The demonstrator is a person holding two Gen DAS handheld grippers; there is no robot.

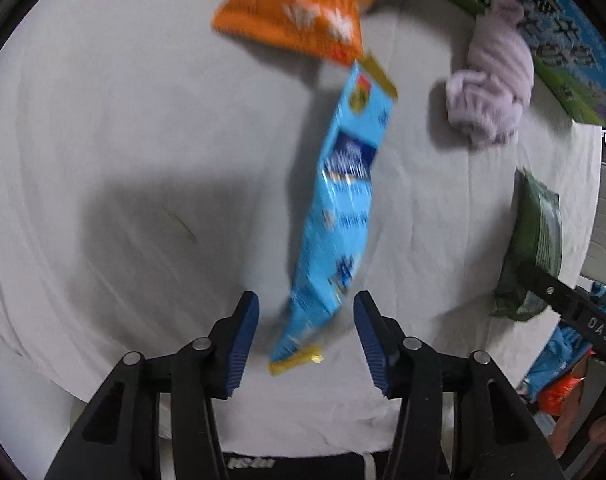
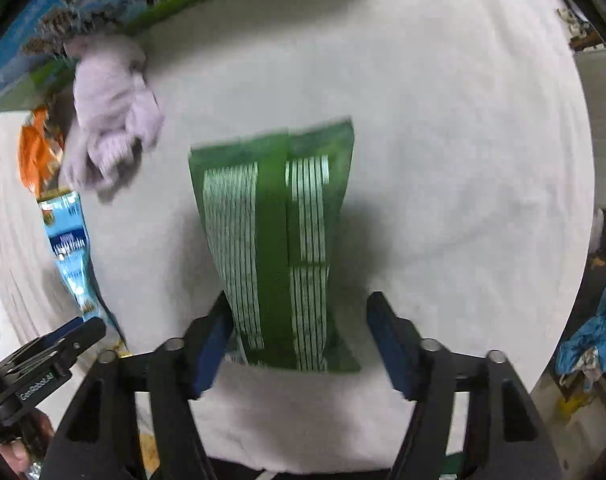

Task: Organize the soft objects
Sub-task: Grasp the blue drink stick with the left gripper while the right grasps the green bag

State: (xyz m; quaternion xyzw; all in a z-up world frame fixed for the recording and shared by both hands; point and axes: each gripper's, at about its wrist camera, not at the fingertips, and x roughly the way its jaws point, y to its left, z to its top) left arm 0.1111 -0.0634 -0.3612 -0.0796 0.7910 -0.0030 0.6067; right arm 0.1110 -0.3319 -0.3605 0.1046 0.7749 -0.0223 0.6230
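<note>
The left tongs (image 1: 306, 336) are spread wide, with the near end of the blue bag (image 1: 343, 216) lying between the two sides, not pinched. That spot lets them close on the bag's thin end. The right tongs (image 2: 297, 340) are spread too, around the near end of the green bag (image 2: 275, 240); I cannot tell if one side touches it. Both bags lie flat on the white worktop (image 1: 123, 140), well apart. Farther off sit the soft purple toy (image 1: 491, 92) and the orange bag (image 1: 303, 8), likely waiting their turn.
</note>
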